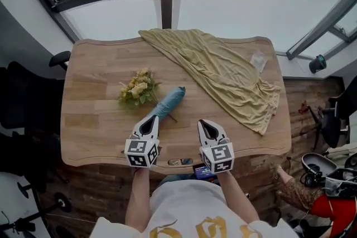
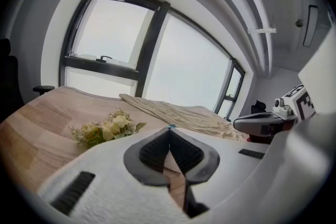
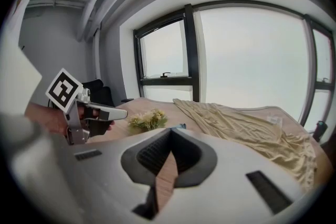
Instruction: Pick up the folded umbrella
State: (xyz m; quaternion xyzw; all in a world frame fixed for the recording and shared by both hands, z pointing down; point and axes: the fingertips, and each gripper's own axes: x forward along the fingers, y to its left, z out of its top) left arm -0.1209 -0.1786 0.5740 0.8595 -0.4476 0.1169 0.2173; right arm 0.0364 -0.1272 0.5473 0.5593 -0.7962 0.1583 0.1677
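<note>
The folded blue umbrella [image 1: 169, 101] lies slanted on the wooden table [image 1: 95, 125], beside a small bunch of yellow flowers [image 1: 138, 89]. My left gripper [image 1: 154, 116] hovers just short of the umbrella's near end, jaws shut and empty. To its right, level with it, my right gripper [image 1: 202, 121] is also shut and holds nothing. In the left gripper view only a sliver of the umbrella [image 2: 170, 126] peeks over the shut jaw tips [image 2: 169, 129], with the flowers [image 2: 107, 129] to the left. The right gripper view shows a bit of the umbrella [image 3: 181, 126] past its gripper [image 3: 170, 131].
A yellowish cloth [image 1: 223, 72] is spread across the table's far right, with a small plastic packet [image 1: 258, 60] on it. Small items [image 1: 181, 162] sit at the table's front edge. Dark office chairs [image 1: 22, 103] stand left, more gear at the right [image 1: 329, 120]. Windows lie beyond.
</note>
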